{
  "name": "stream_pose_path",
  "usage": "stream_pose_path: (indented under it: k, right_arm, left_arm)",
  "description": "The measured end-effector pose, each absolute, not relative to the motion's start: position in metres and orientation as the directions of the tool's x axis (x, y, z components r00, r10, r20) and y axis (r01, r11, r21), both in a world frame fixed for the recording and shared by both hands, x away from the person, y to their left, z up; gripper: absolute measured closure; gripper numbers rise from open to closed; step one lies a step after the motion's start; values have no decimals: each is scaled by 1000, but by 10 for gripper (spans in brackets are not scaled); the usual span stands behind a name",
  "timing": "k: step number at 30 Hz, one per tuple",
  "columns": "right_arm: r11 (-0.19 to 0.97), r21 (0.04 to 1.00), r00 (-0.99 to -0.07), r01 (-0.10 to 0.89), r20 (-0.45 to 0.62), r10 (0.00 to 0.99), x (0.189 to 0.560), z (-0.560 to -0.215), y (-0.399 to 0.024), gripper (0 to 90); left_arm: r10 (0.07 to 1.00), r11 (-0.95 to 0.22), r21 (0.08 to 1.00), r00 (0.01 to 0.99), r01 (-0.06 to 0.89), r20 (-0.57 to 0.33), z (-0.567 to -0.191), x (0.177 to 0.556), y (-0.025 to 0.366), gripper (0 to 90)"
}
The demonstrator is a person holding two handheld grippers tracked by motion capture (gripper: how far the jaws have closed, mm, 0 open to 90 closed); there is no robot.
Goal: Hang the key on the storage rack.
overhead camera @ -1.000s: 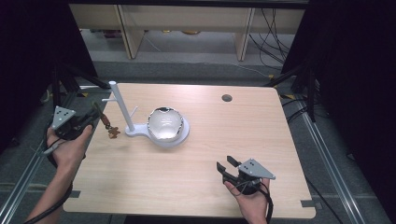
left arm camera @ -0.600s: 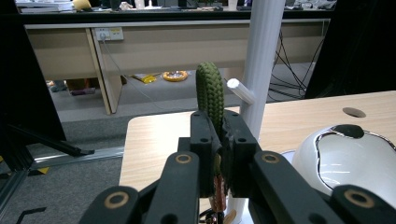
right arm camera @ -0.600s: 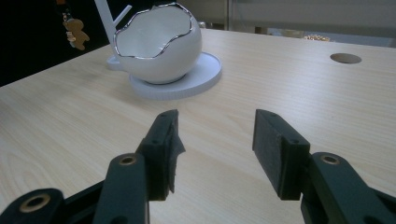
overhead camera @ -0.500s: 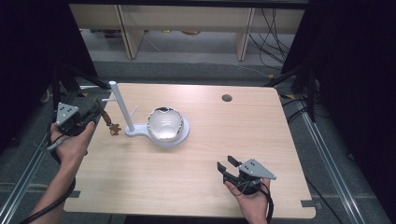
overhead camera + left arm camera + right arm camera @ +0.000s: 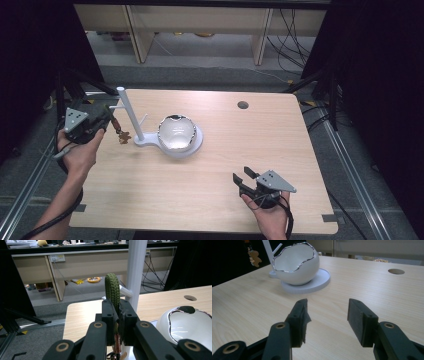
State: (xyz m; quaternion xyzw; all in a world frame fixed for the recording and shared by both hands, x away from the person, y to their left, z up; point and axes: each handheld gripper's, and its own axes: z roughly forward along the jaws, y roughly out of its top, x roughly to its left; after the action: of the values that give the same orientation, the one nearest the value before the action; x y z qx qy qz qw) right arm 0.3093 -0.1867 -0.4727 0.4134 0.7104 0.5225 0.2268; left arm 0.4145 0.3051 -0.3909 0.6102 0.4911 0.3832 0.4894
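Wooden table, white stand with eggshell bowl, two hand-held grippers.

Table (image 5: 210,165): light wood, a round cable hole (image 5: 243,105) near far edge. White stand (image 5: 129,112): upright post with short side pegs, on a round base; eggshell-shaped white bowl (image 5: 176,132) with silver jagged rim sits on that base, just right of the post. Left gripper (image 5: 102,121) at table's left edge, beside the post; jaws clenched on a green braided cord loop (image 5: 112,290), which rises above the jaws close to a peg in the left gripper view. Small brown gingerbread-figure charm (image 5: 123,136) hangs below it, near the post's foot. Right gripper (image 5: 242,182) low over near right part of table, well apart from the stand; jaws spread, nothing between them.
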Motion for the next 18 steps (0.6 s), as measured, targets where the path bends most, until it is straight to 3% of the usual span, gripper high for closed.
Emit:
stream_pose_path:
  k: [18]
  right_arm:
    - [100,932,-556,347,119,823,310,-474,-187,514]
  left_arm:
    - [976,-69,969,218,237,16,-391,416,298,835]
